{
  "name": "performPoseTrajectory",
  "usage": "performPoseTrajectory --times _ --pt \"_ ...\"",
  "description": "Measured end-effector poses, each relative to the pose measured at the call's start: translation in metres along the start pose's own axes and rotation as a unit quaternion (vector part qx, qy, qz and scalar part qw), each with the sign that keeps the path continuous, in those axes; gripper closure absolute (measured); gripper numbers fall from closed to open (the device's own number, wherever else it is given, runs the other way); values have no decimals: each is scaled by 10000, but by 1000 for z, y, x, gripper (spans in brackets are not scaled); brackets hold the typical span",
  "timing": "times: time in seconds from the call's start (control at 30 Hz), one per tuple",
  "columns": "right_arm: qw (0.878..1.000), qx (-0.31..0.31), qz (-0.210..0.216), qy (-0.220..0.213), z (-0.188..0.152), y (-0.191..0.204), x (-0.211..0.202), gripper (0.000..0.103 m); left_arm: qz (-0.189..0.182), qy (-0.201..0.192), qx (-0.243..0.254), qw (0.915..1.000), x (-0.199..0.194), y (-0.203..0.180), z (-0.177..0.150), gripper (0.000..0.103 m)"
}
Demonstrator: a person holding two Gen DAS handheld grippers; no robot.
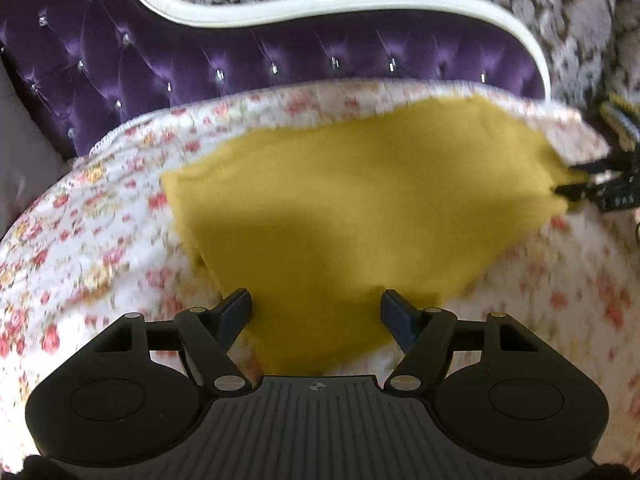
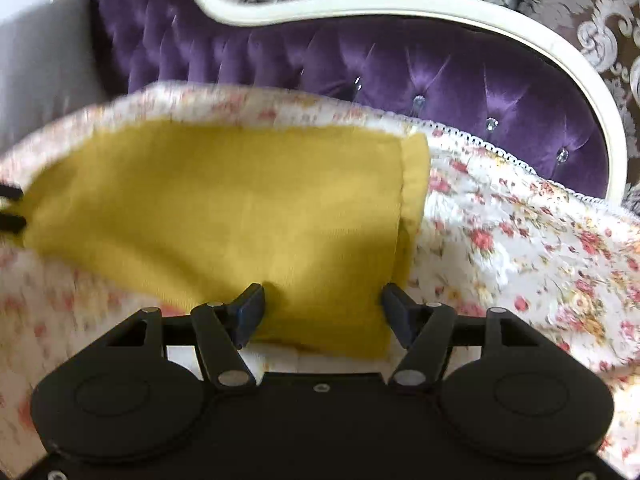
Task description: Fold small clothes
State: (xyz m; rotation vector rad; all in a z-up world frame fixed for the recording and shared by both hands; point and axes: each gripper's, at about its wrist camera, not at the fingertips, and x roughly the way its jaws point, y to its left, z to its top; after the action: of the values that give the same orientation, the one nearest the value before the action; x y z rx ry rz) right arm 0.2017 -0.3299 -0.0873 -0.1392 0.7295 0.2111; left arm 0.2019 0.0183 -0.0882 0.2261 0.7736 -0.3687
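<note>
Purple tufted headboard (image 1: 280, 60) at the back w/ floral bedspread (image 1: 100, 220) just in front of it, and yellow garment (image 1: 360, 200) flat on the bedspread near that headboard. Left gripper (image 1: 316, 312) and right gripper (image 2: 322, 310): fingers apart over garment's near edge, clamping nothing.

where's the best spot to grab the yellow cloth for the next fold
Probably the two near corners of the yellow cloth. It lies flat on the floral bedspread, and its near edge already sits between the open fingers of the left gripper and right gripper. Come in low from the near side, pinching the edge.
</note>
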Motion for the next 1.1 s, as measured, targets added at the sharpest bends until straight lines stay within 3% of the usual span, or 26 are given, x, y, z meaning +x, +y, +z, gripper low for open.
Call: performPoseTrajectory --times 0.13,0.43,0.6,0.87,1.1 --pt "9995 311 -1 -2 -7 -7 -8 34 -110 15 -520 9986 -2 15 -14 29" --pt "9971 763 56 18 -16 -13 -11 34 19 -117 -733 9972 -15 16 -16 26" --pt "9965 833 54 -18 -18 -12 -13 34 -151 -654 -1071 9920 -40 8 10 26" --pt "9953 951 140 -81 -21 -14 -16 34 -436 -585 -635 9953 0 -45 50 26" --pt "9940 1003 409 -172 -21 -24 -22 33 -443 -44 -279 9986 41 -80 31 23"
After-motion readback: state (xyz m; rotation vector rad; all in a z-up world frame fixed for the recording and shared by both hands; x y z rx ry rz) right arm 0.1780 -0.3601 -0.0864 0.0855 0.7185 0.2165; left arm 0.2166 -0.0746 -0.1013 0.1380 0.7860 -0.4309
